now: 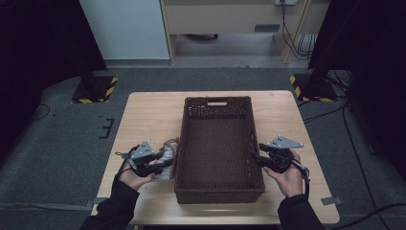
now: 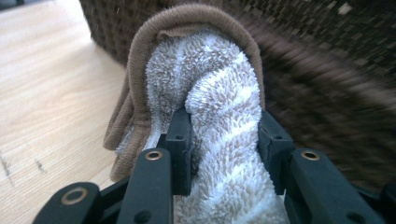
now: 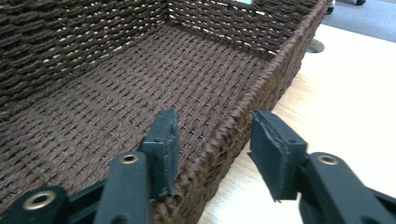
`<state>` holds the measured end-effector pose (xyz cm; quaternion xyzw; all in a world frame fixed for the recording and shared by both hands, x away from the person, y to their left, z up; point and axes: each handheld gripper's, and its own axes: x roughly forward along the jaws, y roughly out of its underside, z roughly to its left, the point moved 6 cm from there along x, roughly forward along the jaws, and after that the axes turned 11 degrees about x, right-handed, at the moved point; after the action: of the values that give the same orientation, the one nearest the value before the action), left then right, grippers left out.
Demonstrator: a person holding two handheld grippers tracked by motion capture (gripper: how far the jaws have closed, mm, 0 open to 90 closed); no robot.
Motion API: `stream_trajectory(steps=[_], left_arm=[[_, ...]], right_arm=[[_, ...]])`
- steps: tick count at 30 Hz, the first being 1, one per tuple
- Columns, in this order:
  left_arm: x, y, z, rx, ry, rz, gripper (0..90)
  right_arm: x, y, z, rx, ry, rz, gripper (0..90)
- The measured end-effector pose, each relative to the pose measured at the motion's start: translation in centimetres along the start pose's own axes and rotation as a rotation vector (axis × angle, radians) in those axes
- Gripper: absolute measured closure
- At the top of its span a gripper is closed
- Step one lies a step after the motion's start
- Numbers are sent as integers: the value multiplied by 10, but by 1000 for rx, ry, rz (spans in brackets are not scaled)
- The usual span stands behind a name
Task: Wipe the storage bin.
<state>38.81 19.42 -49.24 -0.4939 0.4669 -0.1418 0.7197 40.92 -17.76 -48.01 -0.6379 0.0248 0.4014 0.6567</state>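
Terry-cloth towel (image 2: 219, 116), white with a brown hem, sits bunched at lower left of the high view, pinched between the left gripper (image 2: 224, 135) jaws beside the wicker basket (image 1: 218, 191). Right gripper (image 3: 212, 144) jaws stand parted, straddling the basket's right rim on the wooden table (image 1: 148, 110).

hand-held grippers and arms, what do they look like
Each hand-held gripper, left and right, is black with a grey three-cornered plate on top. In the gripper views the two black jaws are blocky, with brass-coloured rivets at the joints and flat dark pads. A black cable trails from the right one. The person wears dark long sleeves.
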Motion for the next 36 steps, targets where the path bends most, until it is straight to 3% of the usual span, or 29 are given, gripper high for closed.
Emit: stream_trajectory(steps=[3,7,12,16,22,26,30,34,36], left_arm=[[0,-9,-5,6,23,-28,627],[5,-13,1,8,35,-28,633],[14,-21,21,21,-27,-10,641],[19,-20,30,13,-40,-8,636],[14,-7,19,22,-33,6,632],[24,10,11,26,-18,66,632],[33,22,5,22,-13,115,632],[20,18,10,0,-24,83,632],[8,12,12,-12,-32,39,632]], right_arm=[[2,1,2,14,17,-2,570],[4,2,2,106,23,-17,622],[12,0,6,120,60,-36,617],[16,-2,7,111,72,-43,592],[14,-3,7,55,71,-31,559],[14,-3,7,58,67,-29,537],[11,-3,8,28,62,-22,489],[4,-8,4,27,48,-38,483],[0,-6,1,23,47,-36,476]])
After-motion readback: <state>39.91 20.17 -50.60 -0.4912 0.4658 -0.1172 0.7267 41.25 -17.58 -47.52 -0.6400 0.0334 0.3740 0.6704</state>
